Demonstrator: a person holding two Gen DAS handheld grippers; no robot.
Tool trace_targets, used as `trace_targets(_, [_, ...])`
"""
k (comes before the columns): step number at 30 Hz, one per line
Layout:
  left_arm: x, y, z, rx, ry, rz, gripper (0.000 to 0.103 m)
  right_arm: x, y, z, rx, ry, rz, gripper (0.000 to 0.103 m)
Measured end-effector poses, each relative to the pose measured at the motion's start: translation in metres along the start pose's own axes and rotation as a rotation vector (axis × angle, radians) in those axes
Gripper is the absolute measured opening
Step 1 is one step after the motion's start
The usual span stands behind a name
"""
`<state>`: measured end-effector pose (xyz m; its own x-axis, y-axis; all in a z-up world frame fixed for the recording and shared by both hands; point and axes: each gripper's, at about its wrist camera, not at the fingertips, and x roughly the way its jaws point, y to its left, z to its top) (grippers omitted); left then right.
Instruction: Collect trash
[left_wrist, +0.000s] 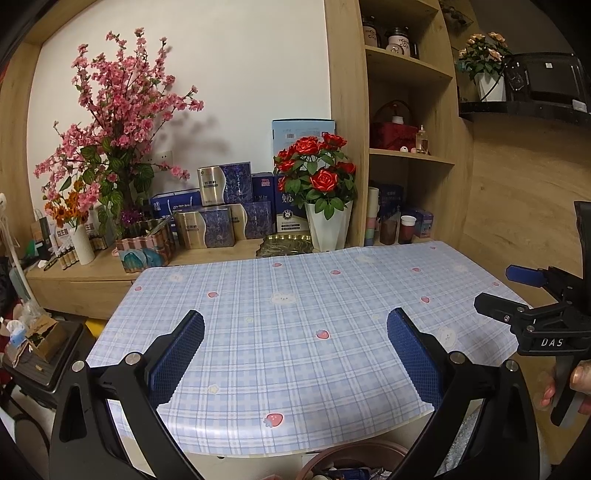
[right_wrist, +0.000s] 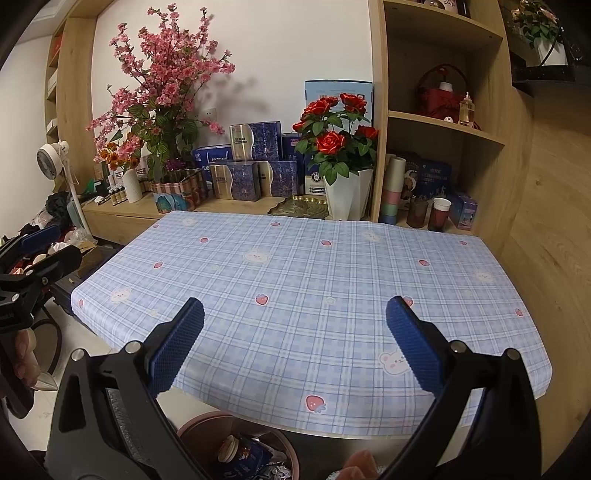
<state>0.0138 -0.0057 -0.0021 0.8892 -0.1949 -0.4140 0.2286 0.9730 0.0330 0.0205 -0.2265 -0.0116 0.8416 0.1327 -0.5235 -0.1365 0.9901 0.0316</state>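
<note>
Left tool (left_wrist: 295, 328) spread wide, nothing between its blue pads, held above the near edge of the surface (left_wrist: 314, 295), which has a blue plaid cloth with strawberry and bunny prints. Right tool (right_wrist: 295, 325) also spread wide, empty, above the same near edge. Each tool shows in the other's view: the right one at the right edge of the left wrist view, fingers apart, a hand (left_wrist: 576, 384) on its trigger; the left one at the left edge of the right wrist view. Cloth top is bare. Trash sits in a brown round bin (right_wrist: 199, 424) on the floor, just below the near edge of the surface: a blue wrapper (right_wrist: 247, 458), a small lidded cup and crumpled bits, partly hidden by the tool arms. Bin rim also shows at the bottom of the left wrist view (left_wrist: 354, 452). Behind the surface, a wooden ledge carries a white pot of red roses (right_wrist: 336, 140), a tall pink blossom arrangement (right_wrist: 166, 85), blue and gold boxes (right_wrist: 255, 162) and a gold tray (right_wrist: 299, 206). Shelves at right hold stacked cups (right_wrist: 391, 192) and a red basket (right_wrist: 439, 96). White fan (right_wrist: 53, 155) at far left.
</note>
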Motion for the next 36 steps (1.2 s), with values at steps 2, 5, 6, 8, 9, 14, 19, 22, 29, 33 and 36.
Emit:
trace_targets(2, [0.0003,0.0012,-0.0001,-0.004,0.001,0.002,0.097,0.0001,-0.0004,0.0001,0.001,0.0,0.001,0.097])
trace_targets(5, [0.0002,0.0019,-0.0006,-0.003,0.002,0.003,0.097,0.0001,-0.0005,-0.0001,-0.001,0.0,0.0,0.097])
trace_targets(6, [0.0,0.002,-0.0008,-0.003,0.001,0.003,0.097,0.0002,-0.0004,0.0,-0.001,0.0,0.0,0.097])
trace_targets(8, [0.0002,0.002,-0.0007,-0.003,0.002,0.003,0.097,0.0011,-0.0009,-0.0002,0.001,0.003,0.002,0.097])
trace_targets(9, [0.0003,0.002,-0.0006,-0.003,0.003,0.002,0.097,0.0016,-0.0014,-0.0001,0.001,0.004,0.002,0.097])
trace_targets(14, [0.0006,0.0037,-0.0002,-0.004,0.007,0.0,0.097,0.0031,-0.0037,-0.0004,0.005,0.007,0.0,0.097])
trace_targets(19, [0.0013,0.0048,0.0001,-0.001,0.008,-0.004,0.097,0.004,-0.0049,-0.0012,0.007,0.011,-0.001,0.097])
trace_targets(22, [0.0007,0.0045,0.0,-0.001,0.008,-0.004,0.097,0.0046,-0.0056,-0.002,0.008,0.014,0.001,0.097])
trace_targets(29, [0.0017,0.0038,-0.0001,0.0,0.01,-0.003,0.097,0.0046,-0.0057,-0.0024,0.007,0.012,0.001,0.097])
trace_targets(33, [0.0026,0.0064,-0.0009,-0.005,0.016,0.005,0.097,0.0045,-0.0051,-0.0021,0.007,0.013,0.0,0.097])
trace_targets(36, [0.003,0.0098,-0.0014,-0.006,0.019,0.007,0.097,0.0055,-0.0049,-0.0036,0.007,0.016,0.0,0.097])
